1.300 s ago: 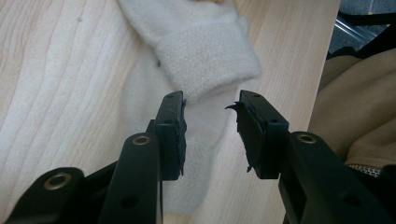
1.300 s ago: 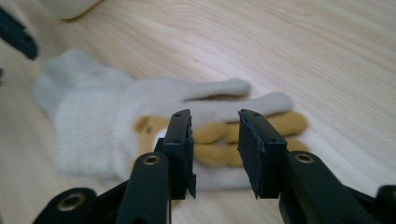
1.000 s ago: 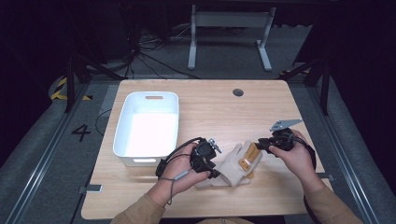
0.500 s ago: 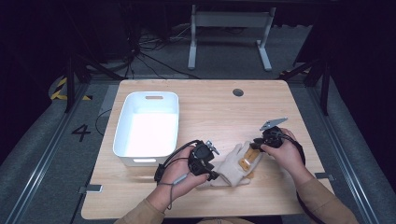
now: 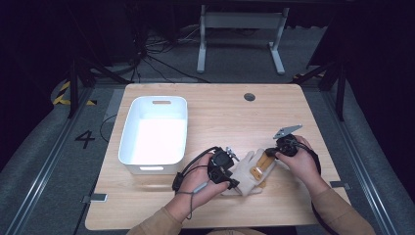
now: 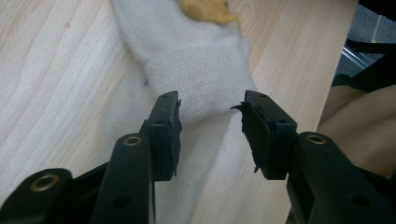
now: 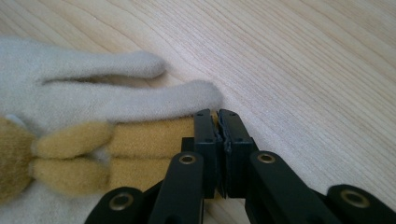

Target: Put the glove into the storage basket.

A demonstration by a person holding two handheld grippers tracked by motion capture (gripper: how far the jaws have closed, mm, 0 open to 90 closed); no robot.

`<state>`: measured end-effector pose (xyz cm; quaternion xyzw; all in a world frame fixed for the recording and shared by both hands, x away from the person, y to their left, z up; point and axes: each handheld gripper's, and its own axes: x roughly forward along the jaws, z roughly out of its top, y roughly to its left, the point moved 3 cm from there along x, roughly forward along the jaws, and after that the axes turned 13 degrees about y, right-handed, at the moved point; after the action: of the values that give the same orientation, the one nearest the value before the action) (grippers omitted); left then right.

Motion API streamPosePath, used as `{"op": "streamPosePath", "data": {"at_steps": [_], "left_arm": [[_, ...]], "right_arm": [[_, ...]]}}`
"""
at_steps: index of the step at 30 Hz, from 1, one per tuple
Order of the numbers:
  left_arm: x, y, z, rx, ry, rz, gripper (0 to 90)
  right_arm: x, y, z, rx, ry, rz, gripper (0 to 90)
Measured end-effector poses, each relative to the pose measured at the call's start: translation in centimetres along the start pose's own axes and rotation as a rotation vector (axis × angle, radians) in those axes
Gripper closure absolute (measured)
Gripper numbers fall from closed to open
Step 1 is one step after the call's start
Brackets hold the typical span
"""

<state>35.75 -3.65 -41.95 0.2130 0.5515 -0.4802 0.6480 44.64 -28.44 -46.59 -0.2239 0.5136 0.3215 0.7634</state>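
A cream knitted glove lies on the wooden table with a mustard-yellow glove on top of it. My left gripper is open at the cream glove's cuff. Its jaws have just been opening, with the cuff lying between them untouched by the pads. My right gripper has just closed its jaws on the tip of a finger of the yellow glove. The cream glove's fingers stretch out just beyond.
A white plastic bin stands at the left of the table, close to my left hand. A round cable hole sits near the far edge. Bare wood extends behind and to the right of the gloves.
The right gripper has come down and leftward onto the yellow glove's fingertip, and its jaws have gone from apart to closed. The left gripper has stayed by the cuff.
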Motion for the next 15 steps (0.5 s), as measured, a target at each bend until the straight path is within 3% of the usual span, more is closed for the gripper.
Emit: {"op": "streamPosePath", "data": {"at_steps": [4, 9, 15], "left_arm": [[0.6, -0.1, 0.4, -0.016, 0.005, 0.008, 54.9], [1.7, -0.2, 1.0, 0.005, 0.034, 0.034, 54.3], [2.0, -0.3, 1.2, 0.021, 0.043, 0.047, 55.5]], "right_arm": [[0.0, 0.0, 0.0, -0.008, -0.002, 0.0, 87.5], [0.0, 0.0, 0.0, -0.032, -0.006, -0.01, 87.4], [0.0, 0.1, -0.1, -0.029, -0.006, -0.009, 87.4]]}}
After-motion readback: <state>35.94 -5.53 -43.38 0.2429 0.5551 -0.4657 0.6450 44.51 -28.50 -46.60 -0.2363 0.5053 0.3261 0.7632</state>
